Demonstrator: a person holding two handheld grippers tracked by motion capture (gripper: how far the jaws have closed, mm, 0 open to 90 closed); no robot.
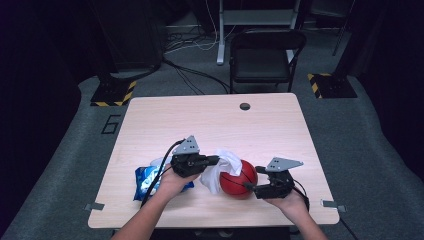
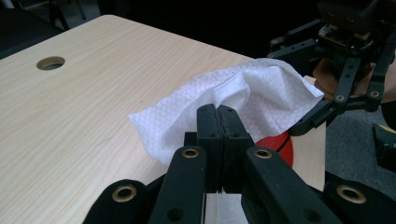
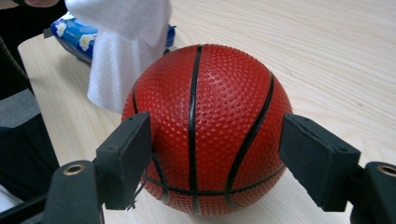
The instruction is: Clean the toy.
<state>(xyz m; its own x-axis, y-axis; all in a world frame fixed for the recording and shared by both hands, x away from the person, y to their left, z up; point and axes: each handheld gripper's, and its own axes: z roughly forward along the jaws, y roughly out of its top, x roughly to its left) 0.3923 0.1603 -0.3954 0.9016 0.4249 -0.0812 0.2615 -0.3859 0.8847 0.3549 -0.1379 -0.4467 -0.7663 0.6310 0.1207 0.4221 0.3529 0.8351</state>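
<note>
A small red basketball [image 1: 239, 179] [image 3: 205, 126] rests on the wooden table near its front edge. My right gripper [image 1: 248, 187] [image 3: 215, 154] comes at it from the right, with a black pad pressed against each side of it. A white wipe [image 1: 220, 167] [image 2: 233, 98] drapes over the ball's left and top side. My left gripper [image 1: 217, 160] [image 2: 217, 116] is shut on that wipe, holding it against the ball [image 2: 280, 144]. In the right gripper view the wipe [image 3: 121, 56] hangs down behind the ball at the upper left.
A blue pack of wipes [image 1: 145, 180] [image 3: 74, 35] lies under my left hand near the table's [image 1: 210, 120] front left. A cable hole [image 1: 244, 106] [image 2: 50, 62] sits near the far edge. A black chair [image 1: 265, 55] stands beyond the table.
</note>
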